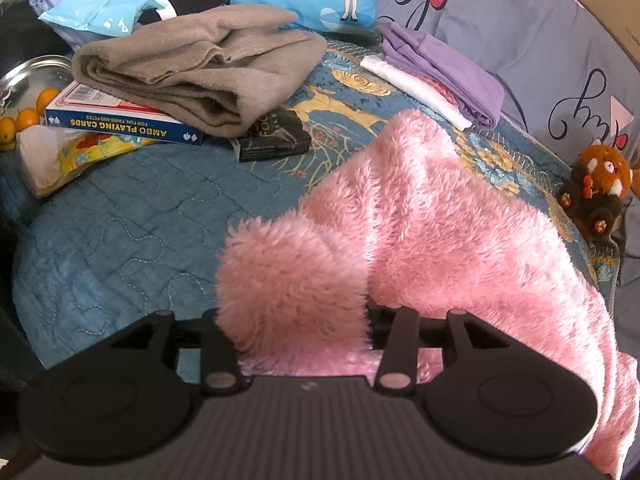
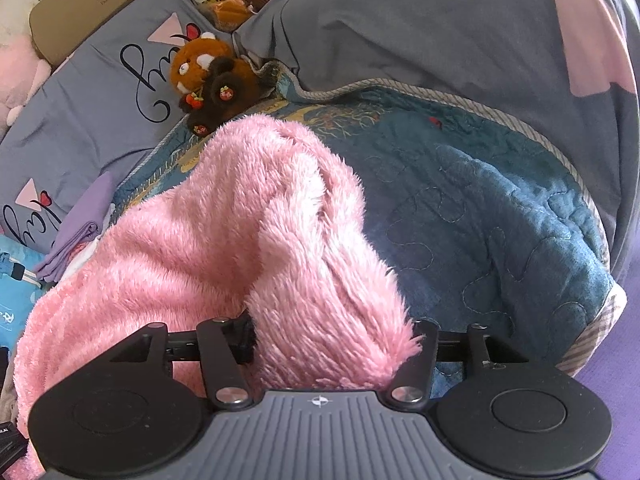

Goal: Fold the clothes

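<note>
- Left wrist view: the left tool has a bunch of the pink fleece garment between its two fingers. The fingertips are buried in the pile, so the grip reads as clamped on the fabric.
- From that tool the fleece runs away to the right and up, lifted off the teal quilted bedspread, with its far part draping back down toward the bed.
- Beyond it a folded grey sweater lies partly on a blue playing-card box; a dark packet sits just beside the sweater's near edge.
- A folded purple cloth with a white piece beside it lies near the grey-blue pillow. A brown plush toy sits at the right edge of the bedspread.
- At far left are a metal bowl and a few oranges.
- Right wrist view: the right tool likewise holds a thick wad of the pink fleece garment between its fingers; the pads are hidden in the pile.
- The fleece rises in a hump ahead of this tool and spreads to the left, over the bedspread.
- The plush toy lies just past the hump, against the pillow. A grey-blue duvet is bunched along the far edge of the bed.
</note>
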Demonstrator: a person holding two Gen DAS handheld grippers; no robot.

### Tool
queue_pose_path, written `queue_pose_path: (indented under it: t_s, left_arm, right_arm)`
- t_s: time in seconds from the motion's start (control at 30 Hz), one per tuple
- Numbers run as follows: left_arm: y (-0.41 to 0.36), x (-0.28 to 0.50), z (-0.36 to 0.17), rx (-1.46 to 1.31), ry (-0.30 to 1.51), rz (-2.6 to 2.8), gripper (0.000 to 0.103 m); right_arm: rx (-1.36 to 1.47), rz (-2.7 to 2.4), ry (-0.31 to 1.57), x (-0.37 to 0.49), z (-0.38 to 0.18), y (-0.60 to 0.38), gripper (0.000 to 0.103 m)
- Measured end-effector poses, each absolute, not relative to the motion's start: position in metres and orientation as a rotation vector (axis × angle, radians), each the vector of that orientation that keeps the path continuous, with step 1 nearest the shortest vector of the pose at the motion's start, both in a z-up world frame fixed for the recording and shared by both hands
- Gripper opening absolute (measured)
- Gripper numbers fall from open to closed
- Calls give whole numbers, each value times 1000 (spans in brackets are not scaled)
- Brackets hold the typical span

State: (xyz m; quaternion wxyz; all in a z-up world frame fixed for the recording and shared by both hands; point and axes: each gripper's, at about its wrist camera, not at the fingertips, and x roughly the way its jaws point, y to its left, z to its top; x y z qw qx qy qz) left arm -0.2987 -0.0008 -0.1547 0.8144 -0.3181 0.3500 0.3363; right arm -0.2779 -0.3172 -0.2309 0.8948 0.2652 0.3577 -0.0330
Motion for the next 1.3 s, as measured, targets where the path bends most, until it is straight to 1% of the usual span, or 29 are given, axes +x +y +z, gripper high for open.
queue_pose_path:
  t_s: [0.43, 0.6, 0.67, 0.73, 0.8, 0.87, 1.03, 1.1, 1.17, 1.3]
  left_arm:
    - [-6, -295, -153, -621, 773, 749, 56]
    - [-7, -293, -152, -592, 788, 765, 63]
    - [-7, -292, -152, -582, 794, 771, 65]
    - [-3, -299, -149, -626, 754, 754, 65]
    - [1, -311, -144, -678, 689, 731, 65]
    - [3, -322, -134, -669, 649, 732, 65]
    - [20, -340, -97, -508, 611, 841, 71]
    - [32, -339, -81, -451, 587, 829, 78]
    - [42, -325, -65, -380, 582, 672, 83]
    - [26, -275, -41, 10, 629, 283, 84]
  right_arm:
    - [612, -3, 740, -278, -234, -332, 54]
    - [647, 27, 740, -277, -236, -339, 54]
    - [630, 18, 732, -278, -228, -348, 56]
    - [605, 3, 720, -279, -217, -360, 60]
    - [580, -12, 709, -280, -207, -371, 61]
    - [554, -26, 697, -281, -197, -382, 63]
    - [491, -63, 668, -283, -170, -410, 62]
    - [415, 16, 649, -273, -158, -411, 63]
    - [276, 158, 636, -256, -146, -397, 63]
    - [-70, 450, 580, -220, -129, -356, 63]
